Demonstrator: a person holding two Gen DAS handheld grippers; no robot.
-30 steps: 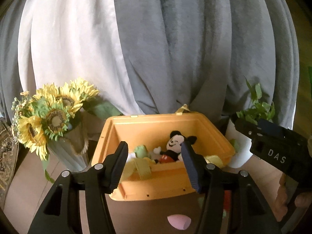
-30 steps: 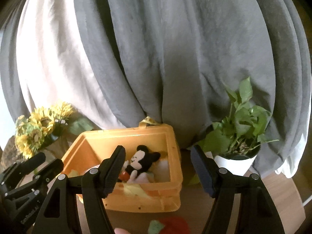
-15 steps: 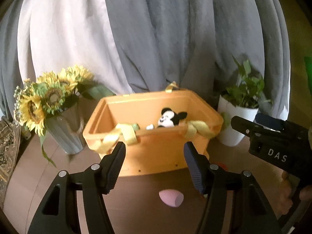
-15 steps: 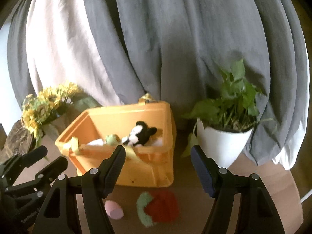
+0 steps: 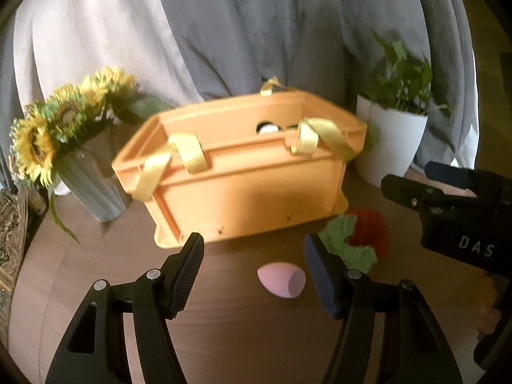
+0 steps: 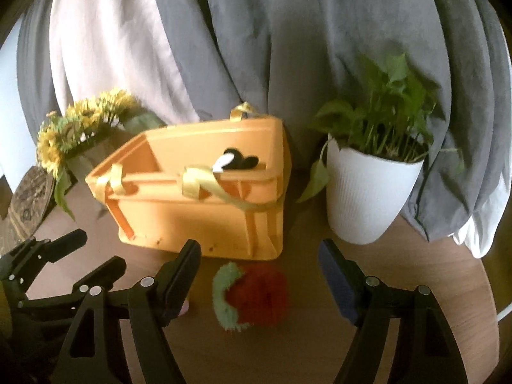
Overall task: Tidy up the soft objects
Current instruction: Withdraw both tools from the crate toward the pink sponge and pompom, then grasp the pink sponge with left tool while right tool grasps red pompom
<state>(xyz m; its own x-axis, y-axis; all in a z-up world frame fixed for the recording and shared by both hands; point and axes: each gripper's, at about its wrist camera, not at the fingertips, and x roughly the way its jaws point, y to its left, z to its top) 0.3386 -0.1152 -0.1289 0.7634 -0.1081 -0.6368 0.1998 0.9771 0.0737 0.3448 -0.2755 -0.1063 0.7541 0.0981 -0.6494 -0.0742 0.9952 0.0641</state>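
An orange plastic basket (image 5: 243,192) (image 6: 198,214) with yellow ribbon handles stands on the wooden table; a black and white mouse plush (image 6: 235,161) peeks over its rim. In front of it lie a pink egg-shaped sponge (image 5: 281,280) and a red and green fuzzy toy (image 5: 361,240) (image 6: 252,294). My left gripper (image 5: 254,275) is open, low, with the pink sponge between and just beyond its fingertips. My right gripper (image 6: 259,284) is open, with the red and green toy between its fingertips. The left gripper also shows at the left of the right wrist view (image 6: 80,259).
A grey vase of sunflowers (image 5: 57,140) stands left of the basket. A white pot with a green plant (image 6: 371,198) stands to its right. Grey and white curtains (image 5: 256,32) hang behind. A patterned round object (image 6: 28,198) lies at the far left.
Both grippers have dropped and pulled back from above the basket toward the table. The basket's inside is now mostly hidden, and the sponge and fuzzy toy have come between the fingers.
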